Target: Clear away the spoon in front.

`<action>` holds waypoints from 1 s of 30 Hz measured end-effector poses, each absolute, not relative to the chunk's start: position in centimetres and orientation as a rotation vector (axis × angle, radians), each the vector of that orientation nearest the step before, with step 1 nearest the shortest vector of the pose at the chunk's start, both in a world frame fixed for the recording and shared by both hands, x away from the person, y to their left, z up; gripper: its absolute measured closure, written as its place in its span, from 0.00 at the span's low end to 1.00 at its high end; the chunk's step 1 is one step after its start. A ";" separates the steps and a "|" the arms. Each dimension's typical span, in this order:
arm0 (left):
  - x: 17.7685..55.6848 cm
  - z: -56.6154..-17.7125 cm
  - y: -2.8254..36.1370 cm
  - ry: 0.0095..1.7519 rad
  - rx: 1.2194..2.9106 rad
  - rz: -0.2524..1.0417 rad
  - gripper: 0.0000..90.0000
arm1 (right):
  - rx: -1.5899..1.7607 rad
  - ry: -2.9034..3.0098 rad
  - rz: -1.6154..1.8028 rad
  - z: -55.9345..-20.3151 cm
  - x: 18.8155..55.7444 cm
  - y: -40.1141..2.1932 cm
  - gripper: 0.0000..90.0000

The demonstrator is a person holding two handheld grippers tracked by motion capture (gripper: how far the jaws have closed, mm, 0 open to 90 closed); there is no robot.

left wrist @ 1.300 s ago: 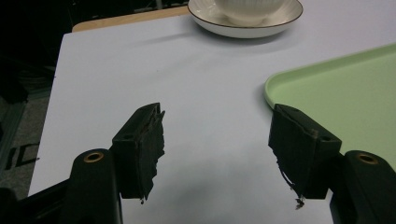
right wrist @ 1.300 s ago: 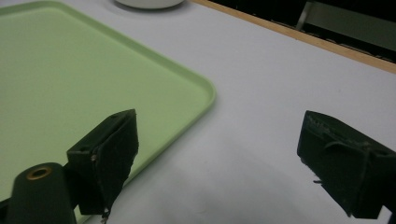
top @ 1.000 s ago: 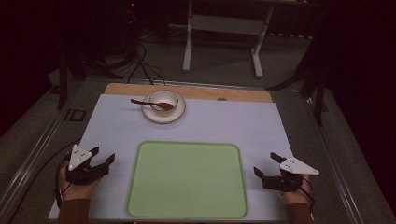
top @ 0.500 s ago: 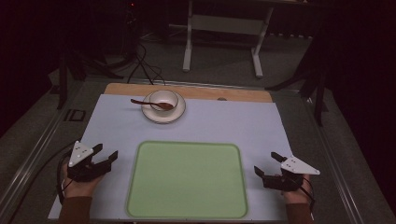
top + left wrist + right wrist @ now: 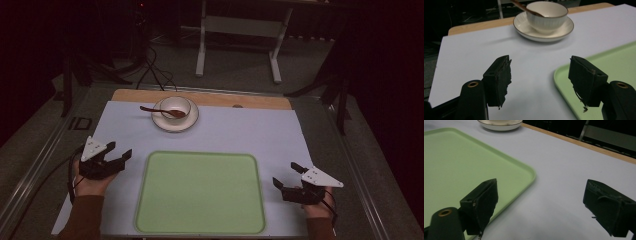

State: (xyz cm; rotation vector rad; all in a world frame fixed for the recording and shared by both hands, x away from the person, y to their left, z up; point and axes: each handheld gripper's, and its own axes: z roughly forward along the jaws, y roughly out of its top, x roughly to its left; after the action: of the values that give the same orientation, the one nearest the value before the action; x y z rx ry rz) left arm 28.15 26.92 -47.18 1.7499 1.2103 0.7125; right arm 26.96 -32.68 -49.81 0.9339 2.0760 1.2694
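A pale green tray (image 5: 200, 192) lies empty at the table's near middle. Behind it a white bowl (image 5: 175, 107) stands on a white saucer (image 5: 189, 121), with a brown spoon (image 5: 156, 110) resting in the bowl and pointing left. My left gripper (image 5: 119, 151) hovers open just left of the tray's far left corner (image 5: 564, 72), and in the left gripper view the bowl (image 5: 547, 15) stands ahead between the jaws. My right gripper (image 5: 286, 174) is open beside the tray's right edge (image 5: 524, 173), with nothing between its jaws.
A light lilac mat (image 5: 250, 132) covers the wooden table, whose bare edge (image 5: 260, 100) runs along the back. Metal rails (image 5: 350, 160) flank both sides. Beyond the table are a white frame stand (image 5: 237, 30) and cables (image 5: 150, 70) on the dark floor.
My left gripper has drifted slightly forward and right toward the tray's corner. The right gripper, bowl and tray have barely moved.
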 end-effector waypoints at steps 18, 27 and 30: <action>32.9 -44.4 26.0 1.195 1.718 0.732 0.37 | 0.931 2.076 1.264 -49.9 27.0 -32.6 0.14; 34.5 -43.8 25.5 1.193 1.717 0.732 0.36 | 0.930 2.075 1.261 -49.9 27.0 -32.6 0.14; 35.0 -43.8 25.5 1.198 1.718 0.727 0.36 | 0.930 2.075 1.261 -49.9 27.0 -32.6 0.14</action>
State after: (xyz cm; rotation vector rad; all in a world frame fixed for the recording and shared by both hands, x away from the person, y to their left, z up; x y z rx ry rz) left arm 35.05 25.48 -43.83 1.7184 1.1979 0.7265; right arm 27.04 -32.65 -49.86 0.9305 2.0755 1.2609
